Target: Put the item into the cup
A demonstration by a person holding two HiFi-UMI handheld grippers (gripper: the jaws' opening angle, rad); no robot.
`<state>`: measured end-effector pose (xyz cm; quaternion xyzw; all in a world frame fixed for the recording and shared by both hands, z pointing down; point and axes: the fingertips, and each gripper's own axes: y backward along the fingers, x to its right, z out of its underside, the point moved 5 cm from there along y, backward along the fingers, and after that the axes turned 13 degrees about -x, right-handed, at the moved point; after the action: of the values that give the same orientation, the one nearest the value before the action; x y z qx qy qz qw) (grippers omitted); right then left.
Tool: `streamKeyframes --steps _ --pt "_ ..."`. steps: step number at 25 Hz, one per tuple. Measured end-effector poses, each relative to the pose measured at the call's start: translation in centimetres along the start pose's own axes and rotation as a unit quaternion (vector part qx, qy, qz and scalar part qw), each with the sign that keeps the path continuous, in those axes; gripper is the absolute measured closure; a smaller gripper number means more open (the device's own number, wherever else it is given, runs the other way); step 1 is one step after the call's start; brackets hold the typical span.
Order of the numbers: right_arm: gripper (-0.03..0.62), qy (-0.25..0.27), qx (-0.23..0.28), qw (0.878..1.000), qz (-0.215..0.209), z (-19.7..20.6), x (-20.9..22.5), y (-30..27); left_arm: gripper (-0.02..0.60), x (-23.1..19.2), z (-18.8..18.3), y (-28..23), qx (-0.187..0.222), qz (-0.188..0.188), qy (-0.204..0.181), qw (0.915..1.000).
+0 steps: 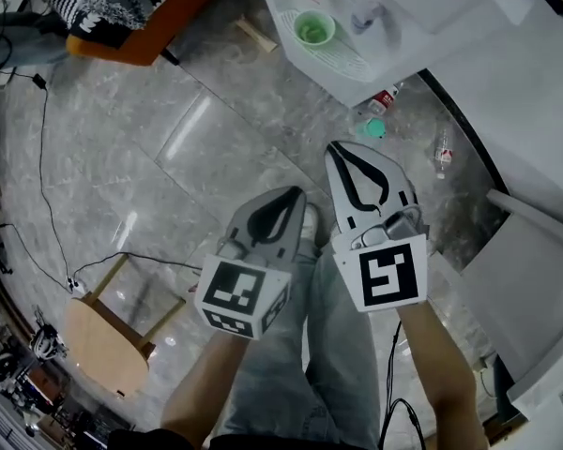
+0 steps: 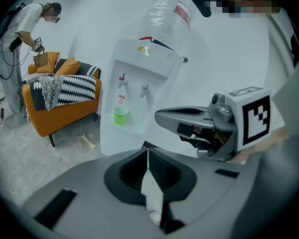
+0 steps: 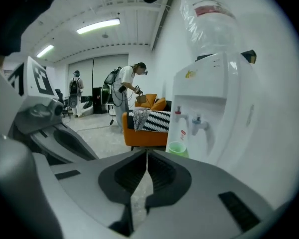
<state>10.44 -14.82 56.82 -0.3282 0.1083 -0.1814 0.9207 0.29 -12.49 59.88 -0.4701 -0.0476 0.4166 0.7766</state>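
Open floor (image 1: pixel 150 157) is stretching away on the left. The left hand-held gripper (image 1: pixel 296 195) is hanging clenched, a thin greenish sliver (image 2: pixel 148 159) at its seam too fine to identify. Just beside it, the right hand-held gripper (image 1: pixel 338 150) is hovering clenched on nothing. Ahead, the green cup (image 1: pixel 313 29) is sitting on the dispenser (image 1: pixel 394 59) tray, near its front edge.

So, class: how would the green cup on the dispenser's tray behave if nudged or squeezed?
The green cup looks small and upright, so it is probably light and easily tipped. Its open rim may flex if squeezed. The ribbed tray under it might limit sliding.
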Motion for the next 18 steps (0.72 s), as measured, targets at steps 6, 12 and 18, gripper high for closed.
streamKeyframes --steps 6,12,18 --pt "0.583 -0.025 0.03 0.999 -0.023 -0.8 -1.5 4.7 0.568 1.3 -0.6 3.0 0.024 -0.014 0.002 0.9996" --pt "0.583 -0.079 0.019 0.997 0.004 -0.5 0.8 10.4 0.568 4.6 -2.4 6.8 0.046 -0.009 0.004 0.9989" --pt "0.583 -0.133 0.033 0.99 0.018 -2.5 1.5 15.7 0.568 8.4 -5.5 9.8 0.081 -0.003 -0.008 0.9967"
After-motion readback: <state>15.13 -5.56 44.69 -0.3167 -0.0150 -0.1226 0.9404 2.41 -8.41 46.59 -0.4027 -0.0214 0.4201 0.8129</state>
